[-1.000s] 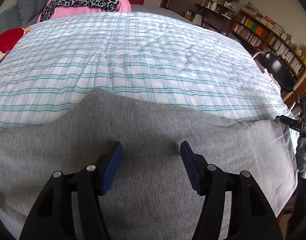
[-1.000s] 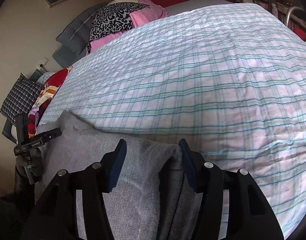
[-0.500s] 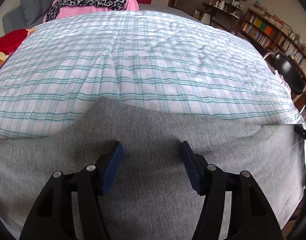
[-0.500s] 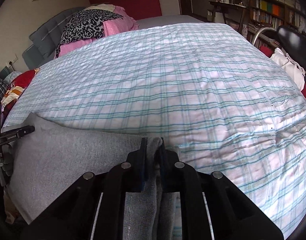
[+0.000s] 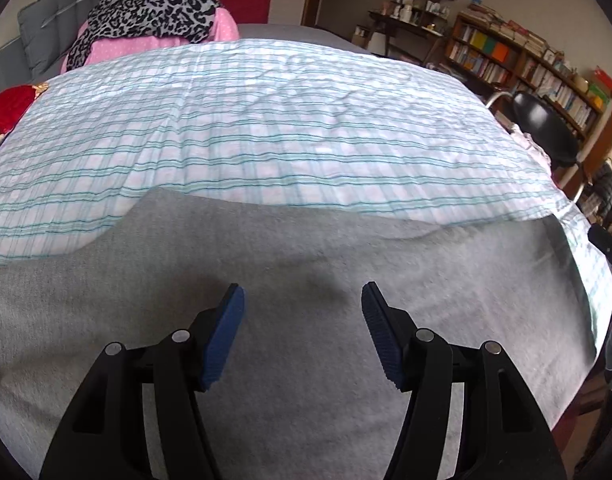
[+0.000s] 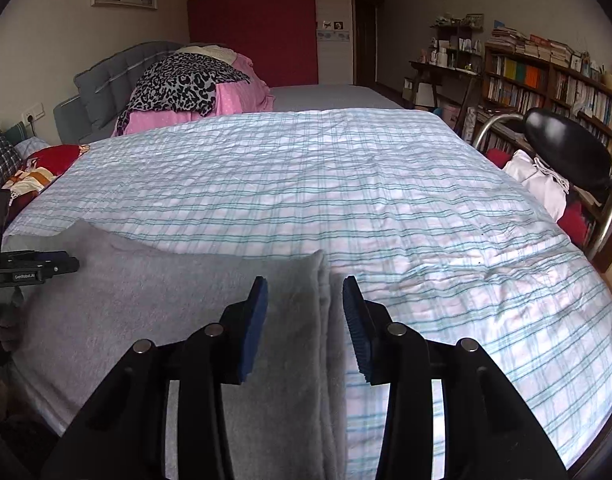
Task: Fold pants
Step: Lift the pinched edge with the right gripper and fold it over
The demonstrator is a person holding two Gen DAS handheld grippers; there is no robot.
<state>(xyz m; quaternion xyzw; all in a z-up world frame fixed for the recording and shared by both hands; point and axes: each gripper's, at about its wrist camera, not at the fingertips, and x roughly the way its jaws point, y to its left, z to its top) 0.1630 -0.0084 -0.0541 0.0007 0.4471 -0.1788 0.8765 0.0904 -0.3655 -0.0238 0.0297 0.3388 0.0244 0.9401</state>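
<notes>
Left wrist view: left gripper (image 5: 302,300) jaws spread, nothing clamped. Grey pants (image 5: 306,264) lie flat on the checked bedspread (image 5: 290,128), filling the area beneath and ahead of the jaws; long axis runs crosswise to them.

Right wrist view: right gripper (image 6: 304,292) jaws opening; pads clear of the cloth. The pants' end edge (image 6: 319,320) sits between them, rest stretching off leftward. Right hand looks nearer that edge.

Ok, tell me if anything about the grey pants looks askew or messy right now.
The grey pants lie mostly flat on the checked bedspread, but their far edge runs unevenly, peaking at one point. At the right edge the layers are not quite flush.
</notes>
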